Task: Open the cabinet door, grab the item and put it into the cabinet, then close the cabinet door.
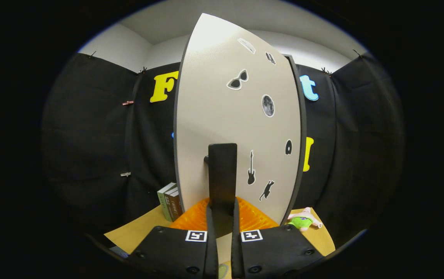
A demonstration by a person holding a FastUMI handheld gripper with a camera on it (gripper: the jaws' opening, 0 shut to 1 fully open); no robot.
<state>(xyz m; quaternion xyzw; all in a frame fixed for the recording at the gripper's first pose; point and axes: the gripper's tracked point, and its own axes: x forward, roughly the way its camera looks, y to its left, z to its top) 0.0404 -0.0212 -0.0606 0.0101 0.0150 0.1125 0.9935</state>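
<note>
Gripping the handle, our claw has both orange fingers pressed against the sides of this upright black bar, so it is clamped on the handle rather than standing apart. We see the handle rising from between the fingers and standing off the door on a short black peg at its left side.

We find the door just beyond the fingers, a pale panel with a dark edge, seen at an angle. It carries small stickers: sunglasses high up, a moon below them, a guitar just right of the handle, a cat lower right of that, and a small dark oval near the right edge. Two more stickers sit near the top, too small for us to tell what they are.

We spot the toy, a plush figure in pink and green, lying on the table to the right of the door's lower corner, well apart from the claw. We cannot see inside the cabinet from here.

Left of the door, a few books stand upright on the wooden table. Behind everything hangs the black cloth wall, with a pale wall above it.
</note>
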